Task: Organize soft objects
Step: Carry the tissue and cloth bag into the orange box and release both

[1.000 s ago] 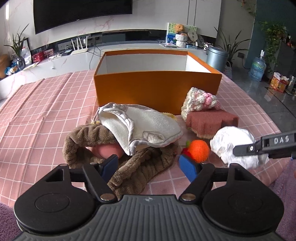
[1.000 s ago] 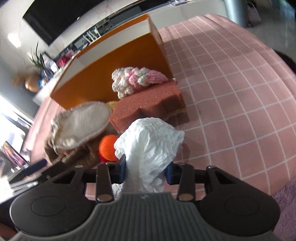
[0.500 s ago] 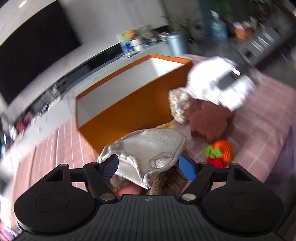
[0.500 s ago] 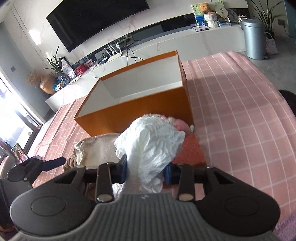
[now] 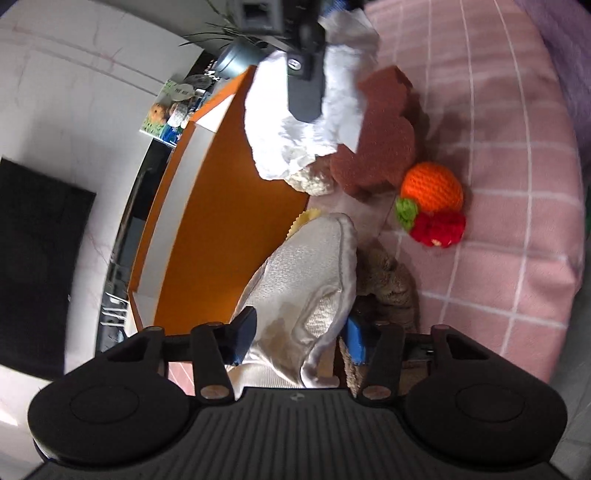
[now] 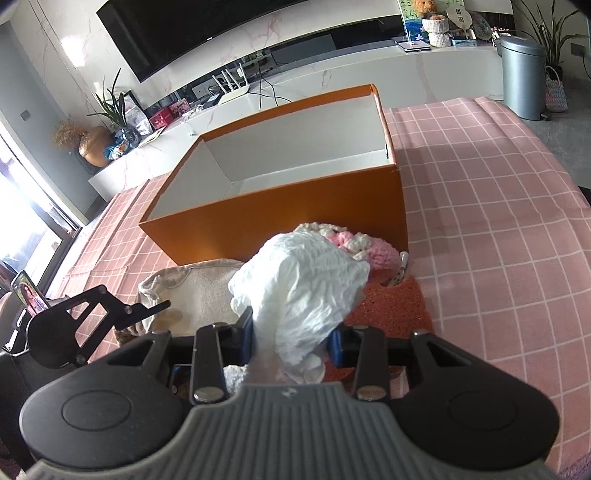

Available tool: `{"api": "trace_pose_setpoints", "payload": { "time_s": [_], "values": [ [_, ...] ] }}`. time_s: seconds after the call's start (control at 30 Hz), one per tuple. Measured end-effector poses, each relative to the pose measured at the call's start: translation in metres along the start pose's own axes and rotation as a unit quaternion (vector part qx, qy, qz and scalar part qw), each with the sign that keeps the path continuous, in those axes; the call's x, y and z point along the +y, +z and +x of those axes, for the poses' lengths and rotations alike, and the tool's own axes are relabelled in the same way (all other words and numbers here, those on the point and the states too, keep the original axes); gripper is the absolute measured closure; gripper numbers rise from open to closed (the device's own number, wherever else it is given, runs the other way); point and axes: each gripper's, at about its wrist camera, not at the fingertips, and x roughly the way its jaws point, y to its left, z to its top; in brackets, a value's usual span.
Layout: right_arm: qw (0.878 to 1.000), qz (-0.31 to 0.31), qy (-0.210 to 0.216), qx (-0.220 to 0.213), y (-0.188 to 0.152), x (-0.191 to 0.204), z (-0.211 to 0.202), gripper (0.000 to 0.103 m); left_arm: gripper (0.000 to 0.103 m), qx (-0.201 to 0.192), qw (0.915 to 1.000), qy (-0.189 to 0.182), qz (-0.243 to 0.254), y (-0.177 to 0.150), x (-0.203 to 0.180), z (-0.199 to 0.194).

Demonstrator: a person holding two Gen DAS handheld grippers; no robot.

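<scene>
Closest to you, your left gripper point(image 5: 300, 338) is rolled way over on its side, and its fingers point(image 5: 243, 334) have just been closing in around the cream towel pouch point(image 5: 306, 280). The cloth sits right between the blue pads and fills the gap, but whether they're properly pinching it I can't tell. Just beside it, tucked under the pouch's edge, there's the brown knit thing point(image 5: 391, 284).

Your right gripper point(image 6: 291, 338) has its fingers at a narrow gap, clamped on the crumpled white cloth point(image 6: 303, 291), which bunches up above them and is lifted off the pink checked bench cloth point(image 6: 498, 229). In the left view you can see that same white cloth point(image 5: 295, 122) hanging from the right gripper near the box corner.

A bit further out, the reddish-brown sponge point(image 5: 376, 147) lies on the bench, with the crocheted orange-and-red fruit point(image 5: 432, 203) just beside it. The pink and cream knit piece point(image 6: 365, 247) sits behind the held cloth, right up against the box wall.

Past all that is the orange box point(image 6: 280, 210), open at the top with white inner walls. Nothing shows in the part of its inside you can see. Beyond the bench there's a grey bin point(image 6: 522, 77) and a big dark screen point(image 6: 236, 29) on the wall.
</scene>
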Motion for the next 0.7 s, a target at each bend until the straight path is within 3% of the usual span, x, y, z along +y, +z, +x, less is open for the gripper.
{"api": "trace_pose_setpoints", "payload": {
  "time_s": [0.07,0.23,0.37,0.6,0.7],
  "values": [
    [1.0,0.002,0.001,0.002,0.0,-0.001,0.001,0.065,0.068,0.004,0.9999,-0.011,-0.008,0.0,0.001,0.005],
    [1.0,-0.008,0.0,-0.004,0.0,-0.002,-0.004,0.064,0.091,-0.01,0.9961,-0.023,-0.084,0.001,0.03,-0.009],
    [1.0,-0.019,0.0,-0.015,0.001,0.002,-0.011,0.064,0.094,-0.022,0.9869,-0.015,-0.159,0.001,0.061,-0.018],
    [0.998,-0.047,0.005,-0.043,0.011,0.013,-0.033,0.064,0.096,-0.044,0.9751,0.037,-0.214,0.008,0.09,-0.046],
    [0.996,-0.063,0.012,-0.059,0.02,0.02,-0.043,0.064,0.096,-0.055,0.9658,0.069,-0.244,0.012,0.108,-0.057]
  ]
}}
